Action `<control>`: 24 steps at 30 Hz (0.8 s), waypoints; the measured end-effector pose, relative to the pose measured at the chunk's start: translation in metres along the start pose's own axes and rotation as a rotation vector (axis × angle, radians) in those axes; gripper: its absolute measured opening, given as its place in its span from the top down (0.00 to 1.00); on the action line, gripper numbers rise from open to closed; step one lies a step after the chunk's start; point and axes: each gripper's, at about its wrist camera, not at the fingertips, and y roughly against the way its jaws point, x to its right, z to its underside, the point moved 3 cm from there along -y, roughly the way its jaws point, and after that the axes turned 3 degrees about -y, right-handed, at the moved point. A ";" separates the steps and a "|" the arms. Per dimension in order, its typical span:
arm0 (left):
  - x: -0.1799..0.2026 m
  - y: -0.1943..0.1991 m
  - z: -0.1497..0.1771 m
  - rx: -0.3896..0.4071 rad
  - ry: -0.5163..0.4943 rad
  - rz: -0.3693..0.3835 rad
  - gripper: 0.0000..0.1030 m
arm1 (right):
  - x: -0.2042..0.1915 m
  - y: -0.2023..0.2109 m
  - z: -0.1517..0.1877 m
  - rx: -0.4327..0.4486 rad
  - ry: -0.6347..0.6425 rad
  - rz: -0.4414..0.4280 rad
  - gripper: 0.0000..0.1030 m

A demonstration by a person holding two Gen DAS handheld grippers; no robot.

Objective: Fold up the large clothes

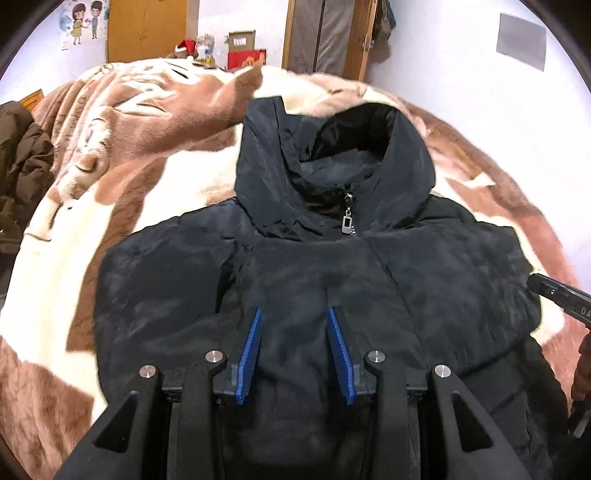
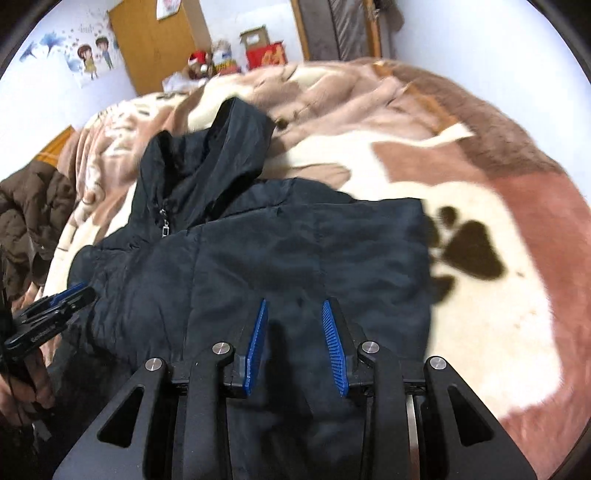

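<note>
A black hooded puffer jacket (image 1: pixel 332 266) lies front-up on the bed, zipped, hood (image 1: pixel 332 158) toward the far side. Its sleeves look folded in over the body. My left gripper (image 1: pixel 295 317) is open and empty, hovering over the jacket's chest. My right gripper (image 2: pixel 293 310) is open and empty over the jacket's (image 2: pixel 295 251) right half. The left gripper also shows at the left edge of the right wrist view (image 2: pixel 70 295), and the right gripper shows at the right edge of the left wrist view (image 1: pixel 554 291).
A brown-and-cream plush blanket (image 1: pixel 110 177) covers the bed (image 2: pixel 480 221). A brown puffer jacket (image 2: pixel 26 229) is heaped at the bed's left side. Boxes and a plush toy (image 2: pixel 229 55) stand against the far wall by a wooden cabinet (image 1: pixel 147 29).
</note>
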 end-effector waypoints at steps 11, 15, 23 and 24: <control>-0.009 -0.030 0.031 -0.077 0.055 -0.017 0.61 | 0.026 -0.043 0.023 -0.110 -0.026 0.080 0.69; -0.011 -0.025 0.031 -0.091 0.060 -0.024 0.61 | 0.026 -0.035 0.021 -0.115 -0.031 0.089 0.69; 0.000 0.039 0.036 -0.060 0.054 0.000 0.61 | -0.007 0.040 0.023 0.009 -0.023 0.035 0.69; 0.003 0.051 0.038 -0.046 0.051 0.007 0.61 | -0.013 0.050 0.025 0.026 -0.015 0.030 0.69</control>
